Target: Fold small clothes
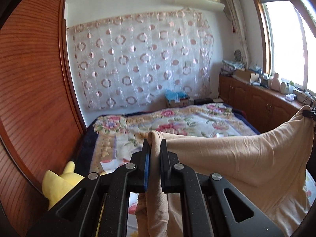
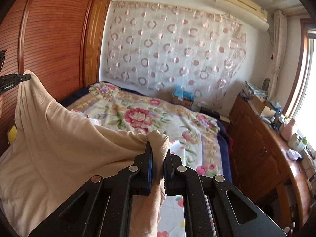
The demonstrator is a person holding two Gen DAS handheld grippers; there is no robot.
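I see a soft, matt beige knit cloth garment, smooth with fine wrinkles, over a plush floral bed blanket. My left hand-held gripper looks matt black speckled plastic with shiny metal rivets. The reddish ribbed wooden wardrobe has a satin sheen.

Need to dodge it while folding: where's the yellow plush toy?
In the left wrist view, the yellow plush toy sits low left, between the wooden wardrobe and the bed.

We hold the cloth stretched between left gripper and right gripper, above the bed; wardrobe left, cabinets right, curtain behind
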